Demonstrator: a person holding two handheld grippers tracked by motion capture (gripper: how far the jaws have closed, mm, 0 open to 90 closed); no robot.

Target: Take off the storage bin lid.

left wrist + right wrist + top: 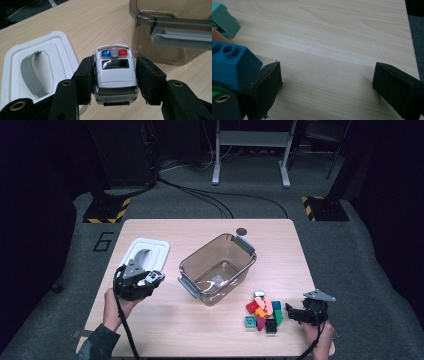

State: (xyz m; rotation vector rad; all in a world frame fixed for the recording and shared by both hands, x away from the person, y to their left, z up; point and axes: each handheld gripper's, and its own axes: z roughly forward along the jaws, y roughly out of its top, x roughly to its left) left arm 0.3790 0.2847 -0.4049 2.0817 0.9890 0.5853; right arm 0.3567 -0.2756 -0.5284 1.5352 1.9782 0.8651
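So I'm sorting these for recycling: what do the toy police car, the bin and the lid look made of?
Toy police car: glossy silver body, probably painted plastic or die-cast metal; its shine leaves that open.
Bin: smoky see-through plastic, since the table shows through its walls, with grey latches.
Lid: matte white plastic with a grey moulded handle.

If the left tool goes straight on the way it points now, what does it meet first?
Probably the clear bin: the left tool, shut on the toy police car, points just left of its near wall. Depth is unclear.
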